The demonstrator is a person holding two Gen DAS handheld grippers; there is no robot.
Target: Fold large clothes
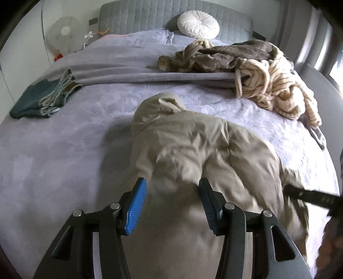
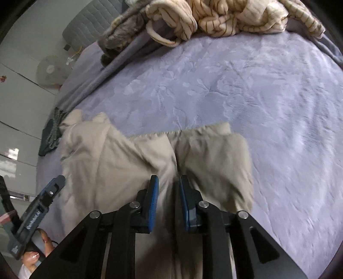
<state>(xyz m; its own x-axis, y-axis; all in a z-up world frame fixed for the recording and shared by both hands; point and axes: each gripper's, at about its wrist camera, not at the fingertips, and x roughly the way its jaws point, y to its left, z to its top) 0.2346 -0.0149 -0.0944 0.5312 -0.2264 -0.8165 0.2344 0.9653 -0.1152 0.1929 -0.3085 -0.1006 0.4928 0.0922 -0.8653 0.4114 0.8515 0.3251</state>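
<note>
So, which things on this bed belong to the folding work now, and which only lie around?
In the job:
- beige garment
- left tool
- right tool

Lying about:
- folded dark clothes
- striped cream blanket
- brown furry throw
- round white cushion
- fan

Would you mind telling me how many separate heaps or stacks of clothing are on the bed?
3: the beige garment in front under both grippers, a folded dark stack at the left edge, and a striped pile near the pillows. More may be hidden.

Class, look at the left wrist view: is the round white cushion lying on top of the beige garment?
No: the round white cushion sits against the headboard, far from the beige garment.
</note>
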